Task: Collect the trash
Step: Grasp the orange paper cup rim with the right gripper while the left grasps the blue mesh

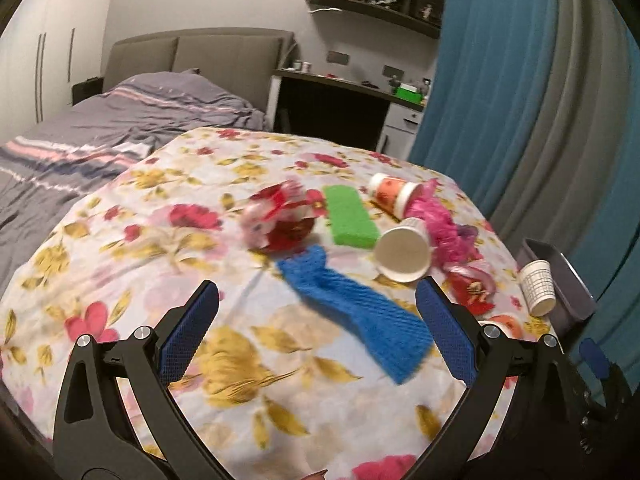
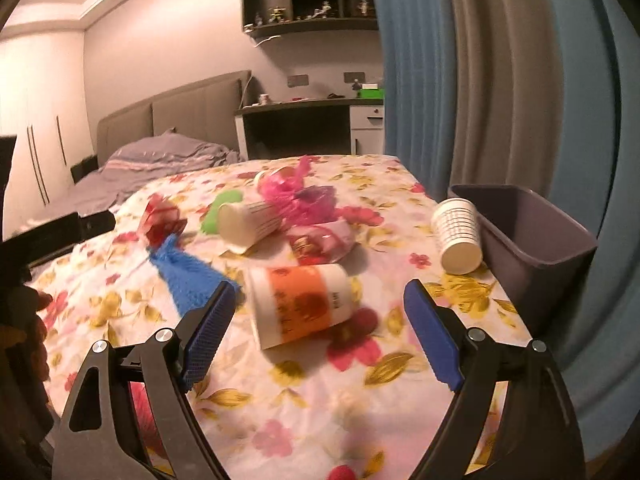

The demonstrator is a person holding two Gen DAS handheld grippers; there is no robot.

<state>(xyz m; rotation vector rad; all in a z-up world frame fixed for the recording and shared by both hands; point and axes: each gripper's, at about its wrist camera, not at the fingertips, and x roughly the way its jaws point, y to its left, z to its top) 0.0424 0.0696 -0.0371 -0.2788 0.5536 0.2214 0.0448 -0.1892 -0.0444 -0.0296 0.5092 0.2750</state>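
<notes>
Both grippers open, nothing held. Right gripper (image 2: 318, 330) has its jaws spread wide with the orange-banded cup (image 2: 302, 304) lying on its side just ahead of them, partly in the gap, pads not touching it. Left gripper (image 1: 318, 330) hangs open over the blue knitted cloth (image 1: 352, 312), also no contact.

Trash is scattered mid-tabletop (image 2: 304, 408) on the floral cover: two white paper cups on their sides – one (image 2: 248, 222) near the green sponge (image 2: 222, 210), one (image 2: 458, 240) leaning at the grey bin (image 2: 556, 240) – plus pink plastic wrap (image 2: 294, 196) and red wrappers (image 2: 162, 220). The bin sits at the right edge of the tabletop and looks empty from here.

My read of the risks:
- Orange cup is on its side, so it may roll off the pads if I close off-centre. Paper wall could crush, too.
- Cover is loose and wrinkled – a low pad could snag fabric and drag the whole pile.
- Cup by the bin sits near the edge; a bump could send it to the floor.
- Frames are blurred, so my alignment is uncertain.
</notes>
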